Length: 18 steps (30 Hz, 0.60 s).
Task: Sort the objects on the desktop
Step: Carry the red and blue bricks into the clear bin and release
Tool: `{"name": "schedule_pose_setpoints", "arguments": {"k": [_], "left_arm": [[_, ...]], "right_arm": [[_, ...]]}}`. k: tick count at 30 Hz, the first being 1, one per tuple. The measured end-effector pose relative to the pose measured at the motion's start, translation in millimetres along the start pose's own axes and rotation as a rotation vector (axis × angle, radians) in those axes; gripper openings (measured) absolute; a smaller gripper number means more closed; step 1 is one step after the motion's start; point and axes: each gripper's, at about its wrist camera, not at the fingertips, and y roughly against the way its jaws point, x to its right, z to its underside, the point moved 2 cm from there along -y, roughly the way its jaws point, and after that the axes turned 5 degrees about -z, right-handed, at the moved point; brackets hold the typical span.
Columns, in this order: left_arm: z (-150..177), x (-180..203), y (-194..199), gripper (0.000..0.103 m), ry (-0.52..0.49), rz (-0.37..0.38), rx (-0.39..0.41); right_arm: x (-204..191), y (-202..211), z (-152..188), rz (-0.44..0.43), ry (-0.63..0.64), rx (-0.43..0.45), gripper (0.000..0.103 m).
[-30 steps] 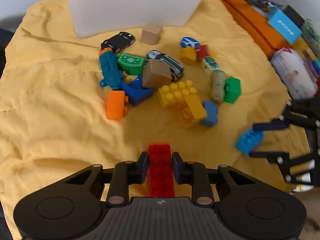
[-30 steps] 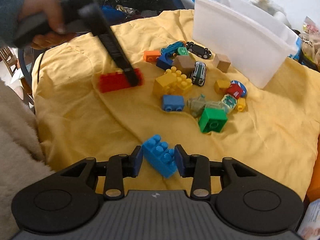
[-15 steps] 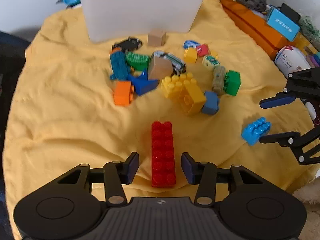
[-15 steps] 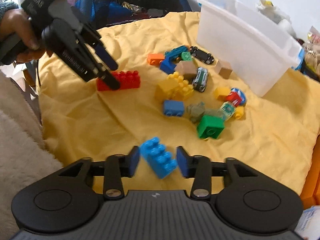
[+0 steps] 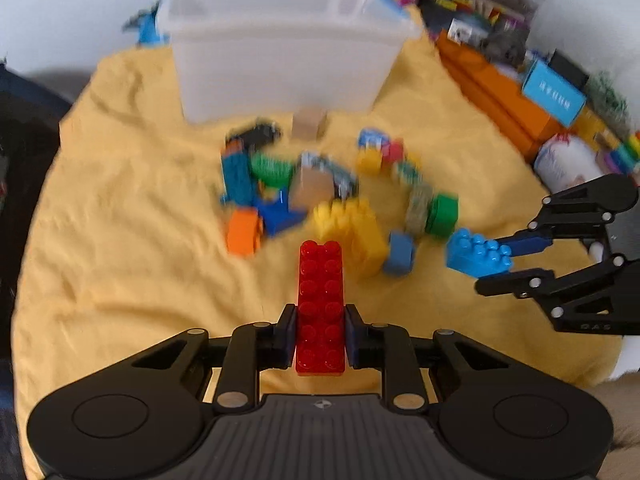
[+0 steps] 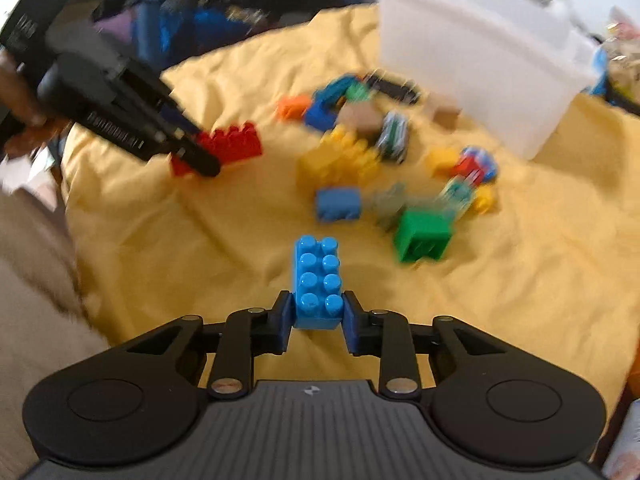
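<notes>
My left gripper (image 5: 320, 338) is shut on a long red brick (image 5: 321, 300) and holds it above the yellow cloth (image 5: 120, 260). My right gripper (image 6: 316, 320) is shut on a light blue brick (image 6: 318, 282), also lifted. Each gripper shows in the other's view: the right one (image 5: 500, 264) with its blue brick (image 5: 476, 258), the left one (image 6: 192, 152) with its red brick (image 6: 232, 146). A heap of toys lies mid-cloth: yellow bricks (image 5: 356, 228), a green brick (image 5: 442, 212), an orange brick (image 5: 242, 232). A white plastic bin (image 5: 280, 52) stands behind the heap.
Orange boxes (image 5: 500, 92), a blue box (image 5: 554, 92) and clutter line the right side. Toy cars (image 6: 394, 134) and a wooden cube (image 5: 308, 122) lie near the bin. A person's hand (image 6: 20, 108) holds the left gripper. A fleecy fabric (image 6: 36, 280) lies left of the cloth.
Both grippers were open around their bricks half a second ago; both have closed on them and lifted them. The views are blurred from movement toward the bin.
</notes>
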Motion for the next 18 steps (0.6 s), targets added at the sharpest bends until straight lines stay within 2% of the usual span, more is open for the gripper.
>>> {"name": "schedule_pose_setpoints", "arguments": {"k": [4,9,14,18], "left_arm": [[-33,-4,17,0.027,0.008,-0.008,0.091],[-85,-13,28,0.027,-0.062,-0.07,0.192],[-149,-26,34,0.027,-0.084,-0.129,0.294],[-200,-34,18,0.027,-0.064,-0.172,0.338]], "right_arm": [[4,10,-22,0.056,0.01,0.062,0.029],[24,19,-57,0.131,0.024,0.138,0.029],[63,33,-107,0.221,0.003,0.245,0.029],[97,37,-147,0.303,-0.045,0.323,0.029]]}}
